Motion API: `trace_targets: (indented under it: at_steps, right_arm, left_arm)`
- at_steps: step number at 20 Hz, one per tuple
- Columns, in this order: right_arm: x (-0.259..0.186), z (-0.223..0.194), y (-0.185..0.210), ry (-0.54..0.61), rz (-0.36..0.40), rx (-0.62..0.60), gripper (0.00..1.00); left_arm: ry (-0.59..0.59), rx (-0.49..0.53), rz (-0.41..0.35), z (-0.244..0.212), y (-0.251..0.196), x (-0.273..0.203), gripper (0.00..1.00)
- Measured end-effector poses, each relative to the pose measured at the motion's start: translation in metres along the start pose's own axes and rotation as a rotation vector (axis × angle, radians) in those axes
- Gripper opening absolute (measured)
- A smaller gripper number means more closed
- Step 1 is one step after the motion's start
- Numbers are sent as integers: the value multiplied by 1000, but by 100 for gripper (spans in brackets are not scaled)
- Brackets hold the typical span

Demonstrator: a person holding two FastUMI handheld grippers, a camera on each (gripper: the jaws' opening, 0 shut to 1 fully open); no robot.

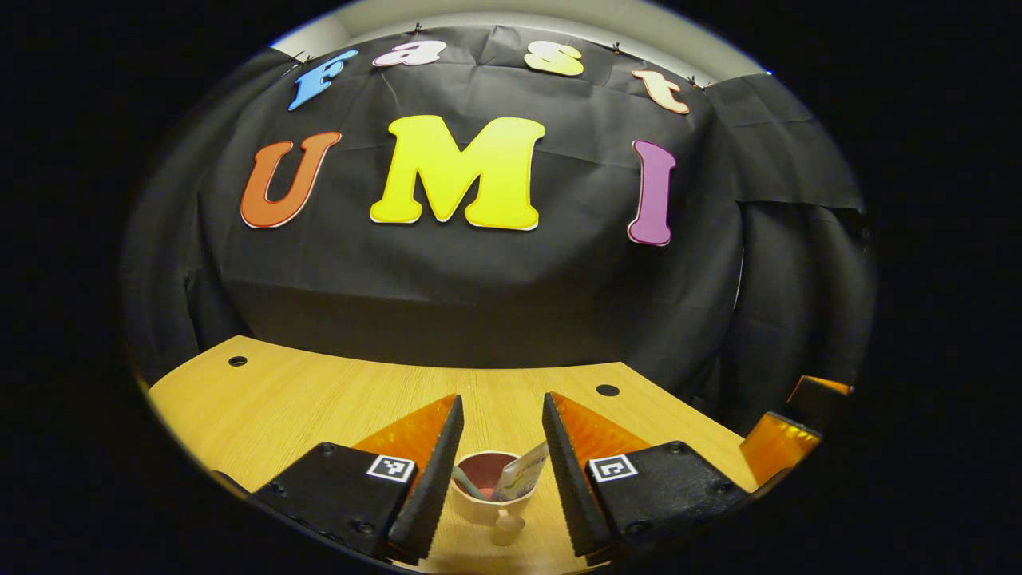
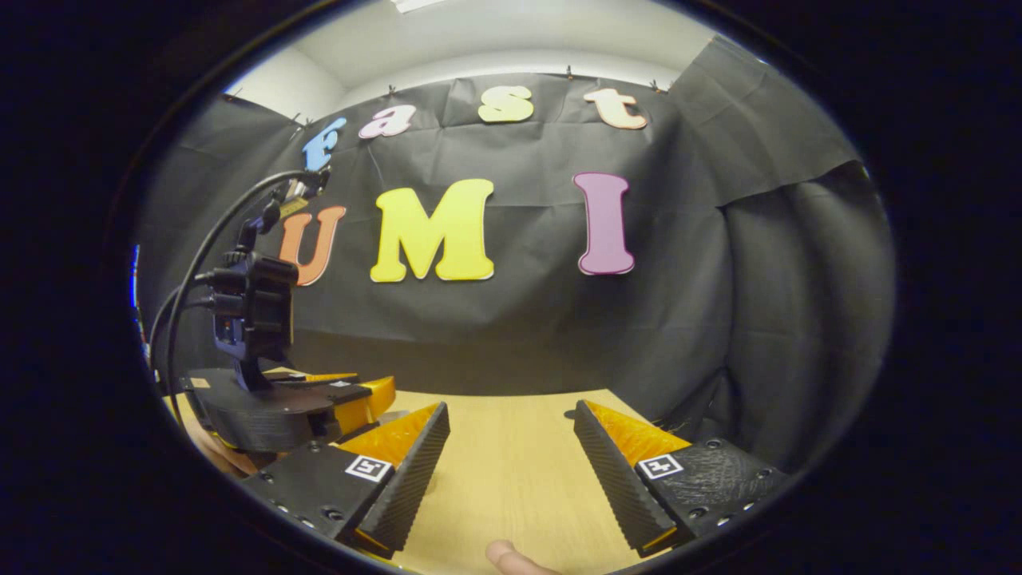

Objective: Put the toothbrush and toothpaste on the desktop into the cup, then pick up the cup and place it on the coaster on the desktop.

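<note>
— Wood-grain tabletop [image 1: 319, 399] fills the lower frame, smooth and pale. Where's the cup?

— Bottom centre of the left gripper view: a round cup [image 1: 489, 495] with the toothbrush [image 1: 465, 481] and toothpaste [image 1: 523, 473] tube leaning inside, between the left tongs [image 1: 501, 471], spread wide, apart from it.

— And the right tongs [image 2: 511, 471]?

— Wide open, empty, ridged inner faces; the other gripper [image 2: 271, 407] sits lower left.

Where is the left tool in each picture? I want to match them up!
Left gripper view: the left tool is at the bottom middle, its two fingers open on either side of the cup.
Right gripper view: the same tool is at the lower left, seen from the side, with black cables rising from it.
Shared landmark: the wooden desktop, low in both views.
</note>
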State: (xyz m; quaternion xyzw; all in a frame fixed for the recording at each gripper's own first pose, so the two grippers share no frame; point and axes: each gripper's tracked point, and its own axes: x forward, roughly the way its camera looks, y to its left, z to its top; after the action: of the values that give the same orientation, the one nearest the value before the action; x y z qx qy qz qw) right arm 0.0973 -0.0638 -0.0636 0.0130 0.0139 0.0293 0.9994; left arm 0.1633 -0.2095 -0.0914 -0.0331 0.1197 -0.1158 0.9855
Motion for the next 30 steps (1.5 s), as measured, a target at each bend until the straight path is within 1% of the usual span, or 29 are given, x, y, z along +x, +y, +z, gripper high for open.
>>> trace_targets:
  at_steps: [1, 2, 3, 4, 5, 6, 7, 8, 9, 10, 12, 13, 14, 16, 18, 23, 24, 25, 26, 27, 28, 29, 30]
  right_arm:
    - [0, -2, -1, 10, -6, -9, 96]
    - [-1, -3, -2, 15, -16, -18, 94]
    - [-2, -3, -1, 19, -21, -25, 96]
    - [-3, -3, 1, 23, -20, -30, 94]
    - [-4, -4, 5, 29, -14, -31, 96]
    - [-5, -5, 13, 37, 5, -34, 96]
    - [-4, -8, 20, 52, 17, -36, 94]
    - [-3, -11, 26, 69, 28, -35, 94]
    - [-2, -14, 34, 87, 46, -37, 94]
    - [-1, -17, 44, 107, 64, -40, 94]
    - [2, -23, 63, 149, 101, -48, 94]
    - [3, -26, 71, 168, 114, -55, 96]
    - [5, -29, 76, 184, 118, -64, 96]
    - [8, -31, 86, 201, 117, -91, 95]
    - [13, -36, 91, 220, 100, -110, 95]
    - [24, -53, 111, 303, 106, -58, 95]
    - [27, -53, 114, 309, 105, -52, 98]
    - [30, -53, 117, 313, 102, -53, 95]
    - [33, -53, 119, 316, 98, -63, 97]
    - [37, -54, 121, 321, 95, -74, 95]
    - [40, -54, 124, 328, 92, -91, 97]
    - [44, -56, 125, 338, 85, -112, 95]
    - [48, -58, 126, 355, 82, -130, 95]
  left_arm:
    - [-5, -2, -6, 4, 1, -6, 69]
    - [-14, -6, -6, 8, 3, -13, 78]
    - [-24, -8, -4, 12, 7, -22, 82]
    - [-33, -12, 4, 16, 13, -30, 89]
    - [-41, -14, 15, 18, 20, -37, 91]
    - [-43, -12, 26, 20, 27, -46, 92]
    - [-46, -7, 31, 21, 31, -54, 95]
    - [-49, 3, 36, 24, 37, -62, 100]
    - [-52, 20, 50, 28, 44, -70, 92]
    - [-63, 38, 62, 32, 52, -78, 99]
    - [-89, 64, 87, 40, 65, -94, 99]
    - [-98, 68, 98, 43, 72, -103, 100]
    - [-104, 71, 107, 43, 77, -111, 99]
    - [-108, 75, 106, 42, 85, -126, 99]
    - [-118, 77, 116, 44, 97, -140, 99]
    - [-102, 66, 153, 34, 128, -166, 99]
    - [-113, 60, 155, 35, 132, -170, 99]
    - [-129, 59, 156, 40, 135, -173, 99]
    - [-134, 65, 166, 42, 139, -175, 99]
    - [-146, 71, 177, 44, 143, -178, 99]
    - [-160, 70, 174, 48, 143, -180, 99]
    - [-164, 67, 159, 48, 140, -180, 99]
    - [-166, 62, 148, 49, 138, -181, 99]
